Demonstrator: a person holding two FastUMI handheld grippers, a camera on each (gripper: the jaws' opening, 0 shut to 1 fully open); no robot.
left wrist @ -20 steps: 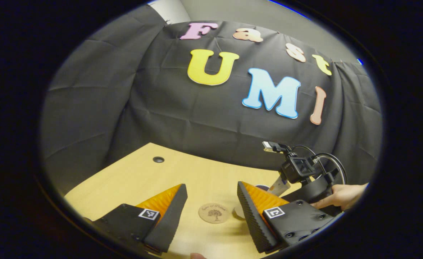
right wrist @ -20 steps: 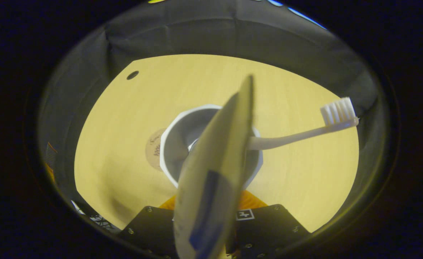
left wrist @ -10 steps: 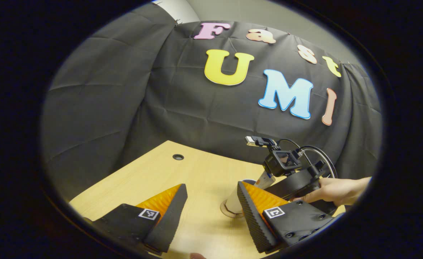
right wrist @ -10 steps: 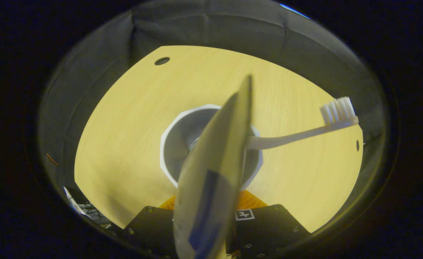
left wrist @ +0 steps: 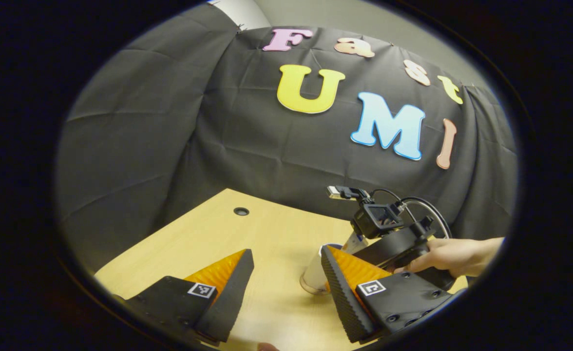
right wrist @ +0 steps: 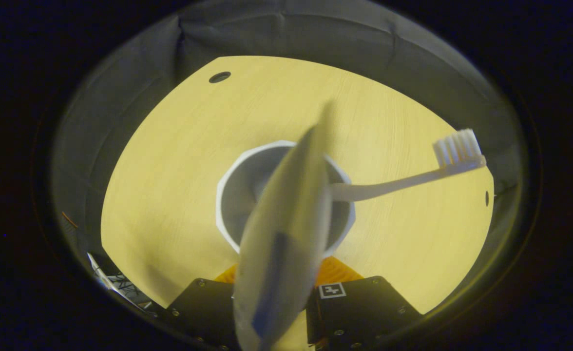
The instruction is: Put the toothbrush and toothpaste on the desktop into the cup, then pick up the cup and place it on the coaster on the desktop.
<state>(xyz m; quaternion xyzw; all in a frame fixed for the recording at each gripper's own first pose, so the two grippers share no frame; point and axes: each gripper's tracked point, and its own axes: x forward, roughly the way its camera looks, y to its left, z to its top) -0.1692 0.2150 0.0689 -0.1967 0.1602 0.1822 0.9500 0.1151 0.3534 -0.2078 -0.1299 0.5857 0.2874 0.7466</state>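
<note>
Covering the coaster now, cup point(right wrist: 238, 195) in right gripper point(right wrist: 286, 278) clamp; left gripper point(left wrist: 286, 287) apart.

No legible text, only blank square markers point(left wrist: 372, 287) on the gripper bodies.

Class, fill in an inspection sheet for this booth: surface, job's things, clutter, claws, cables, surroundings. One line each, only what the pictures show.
Surface: pale wooden desk with a round cable hole.
Job's things: white cup holding the toothbrush, head leaning out, and the toothpaste tube; the coaster cannot be told from here.
Clutter: nothing seen.
Claws: left claw open, holding nothing; right claw at the cup's near side, grip hidden by the tube; a hand holds it.
Cables: black loops on the right claw's camera mount.
Surroundings: black cloth wall.
</note>
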